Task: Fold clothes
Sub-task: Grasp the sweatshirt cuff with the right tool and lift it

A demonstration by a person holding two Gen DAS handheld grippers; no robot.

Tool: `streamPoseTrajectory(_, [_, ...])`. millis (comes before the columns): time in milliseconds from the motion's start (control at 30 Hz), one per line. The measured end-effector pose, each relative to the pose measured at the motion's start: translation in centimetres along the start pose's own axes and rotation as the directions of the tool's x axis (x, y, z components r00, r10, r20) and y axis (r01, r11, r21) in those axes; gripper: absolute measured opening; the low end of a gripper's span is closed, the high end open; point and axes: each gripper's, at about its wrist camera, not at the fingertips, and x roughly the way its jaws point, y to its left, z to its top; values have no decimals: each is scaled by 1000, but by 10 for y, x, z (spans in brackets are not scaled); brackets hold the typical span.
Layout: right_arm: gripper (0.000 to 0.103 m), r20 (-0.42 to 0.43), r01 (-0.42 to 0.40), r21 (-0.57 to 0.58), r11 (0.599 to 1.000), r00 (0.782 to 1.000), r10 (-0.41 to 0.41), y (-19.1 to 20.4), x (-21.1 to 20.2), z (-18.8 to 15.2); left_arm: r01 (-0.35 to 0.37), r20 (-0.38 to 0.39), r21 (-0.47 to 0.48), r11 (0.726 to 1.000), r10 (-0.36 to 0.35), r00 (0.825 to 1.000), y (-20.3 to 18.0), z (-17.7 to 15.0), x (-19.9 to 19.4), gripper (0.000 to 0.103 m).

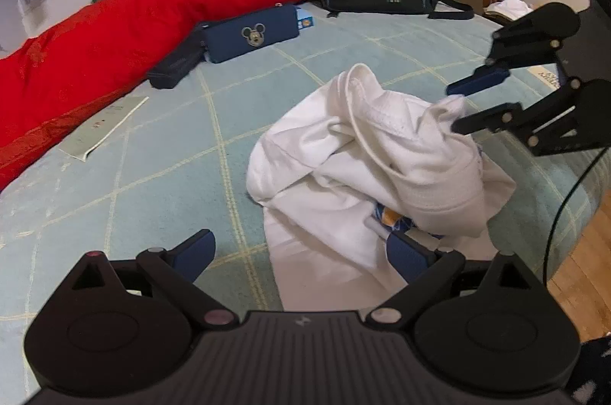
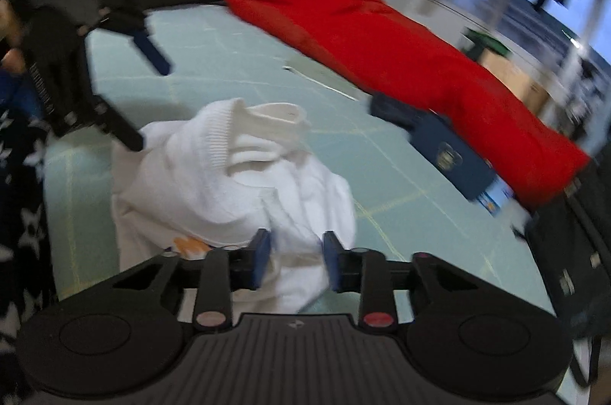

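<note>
A crumpled white garment (image 1: 366,172), with no clear long axis, is heaped on the bed (image 1: 160,168). It is pinched by the half-closed right gripper (image 2: 294,260); the left gripper (image 1: 301,256) is spread wide, empty.

Black grippers (image 1: 301,263), blue-padded jaws, silver pivot screws

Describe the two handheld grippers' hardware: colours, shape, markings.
Both match: the left gripper and right gripper have black ribbed bodies with a small central logo, round side housings, black linkage arms on silver and reddish pivot pins, and blue finger pads. A thin black cable trails nearby.
</note>
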Motion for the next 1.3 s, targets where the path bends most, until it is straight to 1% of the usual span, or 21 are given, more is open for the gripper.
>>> streamPoseTrajectory(33, [33,0,-8,-24,1000,1000,8,2,1,0,6,-2,2,1000,-6,1000,0,0,1,95])
streamPoseTrajectory(67, [30,-4,-19,-28,999,1000,18,2,1,0,12,-4,4,1000,-12,1000,-1,0,1,95])
streamPoseTrajectory(100, [17,-10,-31,-14,999,999,31,0,2,0,17,-5,6,1000,-17,1000,-1,0,2,95])
streamPoseTrajectory(133, [15,-17,-44,0,999,999,44,-1,2,0,20,-6,9,1000,-19,1000,-2,0,3,95])
streamPoseTrajectory(267, [14,-12,-49,104,993,999,51,-15,-5,-4,36,-6,8,999,-36,999,-4,-1,5,95])
streamPoseTrajectory(367, [16,-1,-70,198,978,997,71,-25,-15,-3,50,6,19,999,-50,999,-8,-3,1,96])
streamPoseTrajectory(467, [22,35,-93,286,954,996,86,-34,-28,3,63,18,31,998,-64,998,-11,-4,-2,97])
streamPoseTrajectory(533, [31,56,-119,348,930,993,107,-40,-30,13,74,25,36,997,-75,997,-13,-5,-4,97])
streamPoseTrajectory(600, [47,58,-140,403,905,990,127,-46,-25,24,82,34,37,996,-84,996,-14,-7,-6,97])
streamPoseTrajectory(667, [58,58,-157,453,878,987,147,-51,-18,36,88,44,31,996,-89,995,-14,-11,-8,97])
streamPoseTrajectory(767, [63,50,-185,525,830,981,188,-58,-3,52,98,57,14,995,-98,994,-12,-18,-12,97])
streamPoseTrajectory(800, [68,43,-193,556,808,978,204,-61,5,56,103,61,4,995,-104,993,-10,-21,-13,97])
streamPoseTrajectory(900, [74,11,-210,649,731,963,268,-66,31,66,114,71,-18,993,-113,991,-7,-31,-15,98])
streamPoseTrajectory(967, [77,-32,-183,683,707,960,279,-67,49,72,109,70,-35,993,-106,992,-2,-37,-15,98])
streamPoseTrajectory(1033, [77,-81,-146,705,695,956,282,-68,66,79,105,70,-51,993,-101,992,4,-43,-16,98])
streamPoseTrajectory(1067, [76,-89,-141,711,689,954,287,-68,72,81,105,72,-58,993,-100,992,7,-45,-17,98])
streamPoseTrajectory(1100, [67,-97,-141,710,690,951,294,-67,77,84,104,73,-65,992,-99,992,11,-48,-17,98])
streamPoseTrajectory(1133, [59,-116,-128,699,703,950,289,-66,81,88,104,75,-72,992,-99,992,14,-50,-18,98])
streamPoseTrajectory(1167, [35,-141,-107,682,723,951,274,-64,83,92,104,77,-77,992,-98,992,18,-52,-18,98])
streamPoseTrajectory(1200, [22,-159,-95,665,741,951,265,-63,86,96,104,78,-83,991,-97,992,21,-54,-19,98])
streamPoseTrajectory(1300, [17,-194,-82,613,786,949,250,-59,92,109,101,83,-95,990,-93,992,30,-58,-17,98])
